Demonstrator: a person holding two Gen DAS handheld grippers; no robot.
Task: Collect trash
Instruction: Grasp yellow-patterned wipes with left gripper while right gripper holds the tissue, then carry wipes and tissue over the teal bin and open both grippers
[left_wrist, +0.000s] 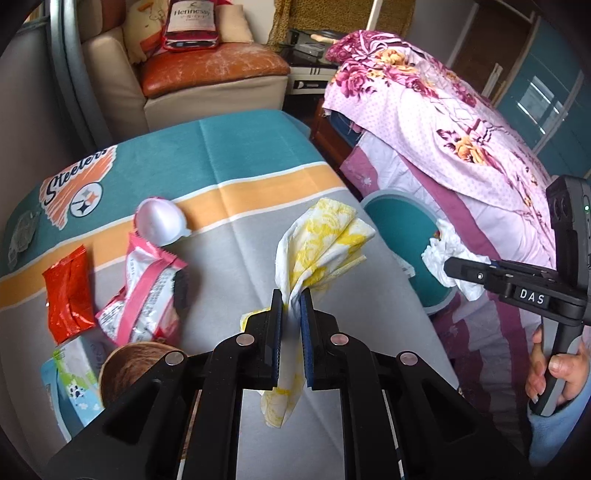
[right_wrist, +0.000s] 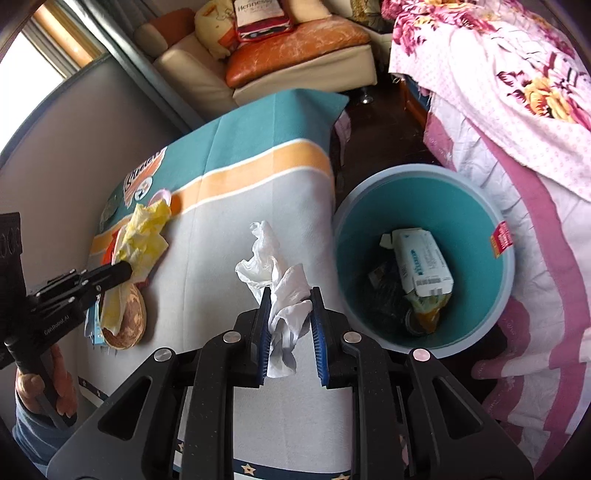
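Yellow-printed napkin pinched between left gripper fingers, lifted over tabletop. White tissue between right gripper fingers, perhaps only loosely held, beside teal bin. Partly done: carton and wrappers already in bin. Left on tabletop: red wrapper, pink-and-white packet, white plastic cup. Legible: "Steelers" on cloth, "Hennessy" on sofa cushion, "DAS" on right gripper.
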